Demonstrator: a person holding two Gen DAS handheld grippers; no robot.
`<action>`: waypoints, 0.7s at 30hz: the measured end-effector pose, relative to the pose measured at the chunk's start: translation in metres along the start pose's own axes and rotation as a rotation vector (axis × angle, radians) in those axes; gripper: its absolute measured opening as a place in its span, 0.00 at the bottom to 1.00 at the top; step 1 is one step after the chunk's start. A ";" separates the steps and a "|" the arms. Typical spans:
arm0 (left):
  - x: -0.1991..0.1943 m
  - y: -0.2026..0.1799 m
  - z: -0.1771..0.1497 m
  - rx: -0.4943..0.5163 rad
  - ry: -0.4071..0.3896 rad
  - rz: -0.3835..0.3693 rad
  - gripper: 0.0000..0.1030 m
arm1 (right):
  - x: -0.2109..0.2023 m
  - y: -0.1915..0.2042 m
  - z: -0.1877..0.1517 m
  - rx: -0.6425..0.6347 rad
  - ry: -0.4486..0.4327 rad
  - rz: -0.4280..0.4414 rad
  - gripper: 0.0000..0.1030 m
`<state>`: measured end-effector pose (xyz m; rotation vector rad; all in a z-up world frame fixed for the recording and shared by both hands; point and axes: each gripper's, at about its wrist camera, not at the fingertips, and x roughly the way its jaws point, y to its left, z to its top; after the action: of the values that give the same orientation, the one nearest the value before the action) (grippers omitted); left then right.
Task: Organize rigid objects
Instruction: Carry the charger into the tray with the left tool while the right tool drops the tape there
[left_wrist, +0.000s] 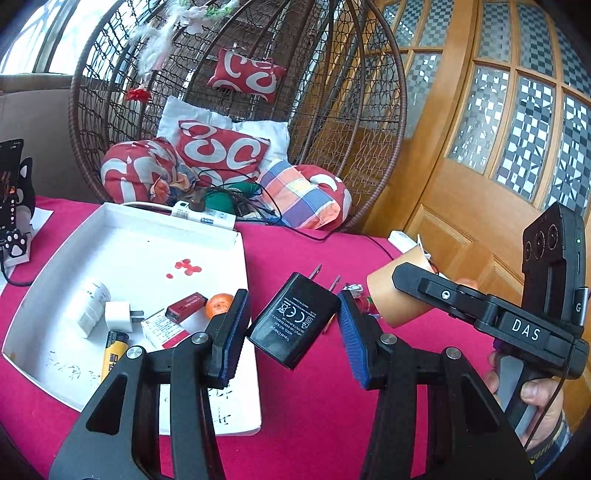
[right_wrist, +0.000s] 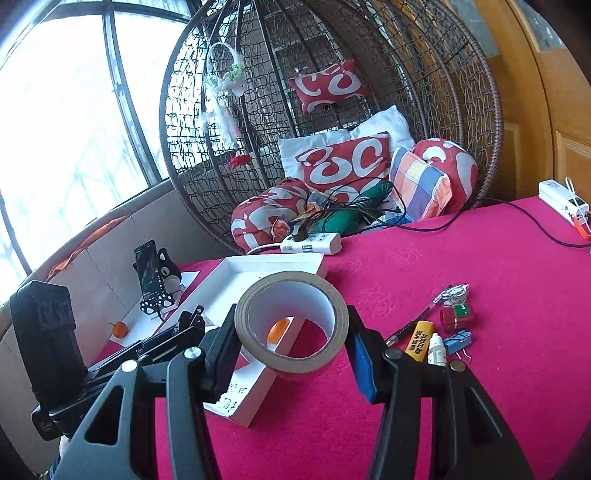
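My left gripper (left_wrist: 293, 325) is shut on a black travel charger (left_wrist: 293, 321), held tilted with its two prongs pointing up and away, over the right edge of the white tray (left_wrist: 122, 236). The right gripper (right_wrist: 291, 345) is shut on a roll of brown tape (right_wrist: 291, 326), carried above the tray's near corner (right_wrist: 255, 402). From the left wrist view the tape (left_wrist: 397, 295) and the right gripper's body (left_wrist: 480, 314) show at the right. In the tray lie a white plug (left_wrist: 120, 315), a yellow lighter (left_wrist: 112, 354), a red stick (left_wrist: 186, 302), an orange fruit (left_wrist: 218, 304) and small boxes.
On the pink cloth (right_wrist: 461, 369) right of the tray lie a pen (right_wrist: 421, 317), a yellow tube (right_wrist: 419, 339), a dropper bottle (right_wrist: 437, 349), a blue clip (right_wrist: 458, 341) and a red-green piece (right_wrist: 456, 317). A power strip (right_wrist: 312, 243) and wicker chair (right_wrist: 443, 92) stand behind. A phone stand (right_wrist: 151, 273) is left.
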<state>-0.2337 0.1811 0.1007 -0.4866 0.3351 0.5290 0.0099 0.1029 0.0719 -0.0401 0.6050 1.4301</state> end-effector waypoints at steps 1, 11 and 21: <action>-0.001 0.003 0.000 -0.005 -0.003 0.006 0.46 | 0.002 0.003 0.000 -0.007 0.004 0.004 0.51; -0.007 0.041 0.013 -0.055 -0.045 0.067 0.46 | 0.033 0.032 0.005 -0.071 0.053 0.046 0.51; 0.025 0.103 0.043 -0.060 -0.032 0.324 0.46 | 0.092 0.053 0.007 -0.085 0.131 0.050 0.51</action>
<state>-0.2626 0.2914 0.0897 -0.4841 0.3708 0.8627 -0.0354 0.1982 0.0574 -0.1883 0.6562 1.5097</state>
